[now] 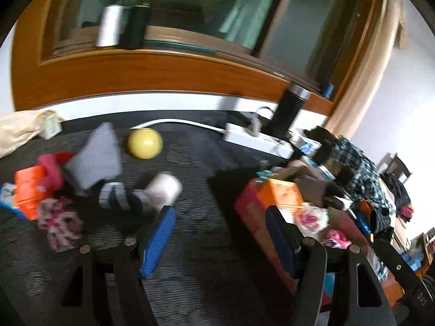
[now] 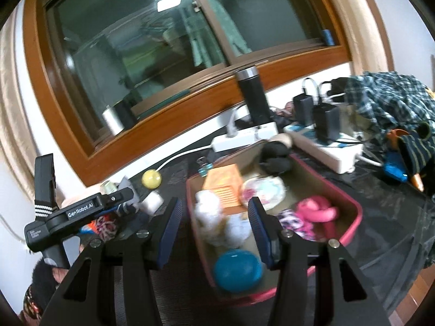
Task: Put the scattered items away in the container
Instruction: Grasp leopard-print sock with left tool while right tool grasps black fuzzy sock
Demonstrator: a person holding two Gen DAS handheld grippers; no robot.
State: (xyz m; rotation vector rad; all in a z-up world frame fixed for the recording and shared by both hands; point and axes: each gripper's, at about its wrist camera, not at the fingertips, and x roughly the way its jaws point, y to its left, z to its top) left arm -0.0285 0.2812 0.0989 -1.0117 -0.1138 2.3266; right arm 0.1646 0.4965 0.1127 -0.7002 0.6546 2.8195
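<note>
A red-rimmed container (image 2: pixel 353 212) sits on the dark table and holds a blue ball (image 2: pixel 238 270), white fluffy items (image 2: pixel 214 217), an orange box (image 2: pixel 224 187), a pink item (image 2: pixel 316 209) and a black cloth (image 2: pixel 274 154). My right gripper (image 2: pixel 214 222) is open and empty above its left part. Its red wall also shows in the left wrist view (image 1: pixel 250 212). My left gripper (image 1: pixel 220 233) is open and empty over the table, left of the container. Scattered at its left lie a yellow ball (image 1: pixel 145 143), a grey pouch (image 1: pixel 95 160), a striped sock (image 1: pixel 119 195), a white roll (image 1: pixel 164 190), a pink-patterned cloth (image 1: pixel 58 222) and an orange box (image 1: pixel 27 190).
A black flask (image 2: pixel 252 95), white power strips (image 2: pixel 244 135) with black chargers (image 2: pixel 326 122) and a plaid shirt (image 2: pixel 388 100) line the back and right. A wooden window frame (image 1: pixel 163 68) stands behind. The left gripper's body (image 2: pixel 78 212) shows in the right wrist view.
</note>
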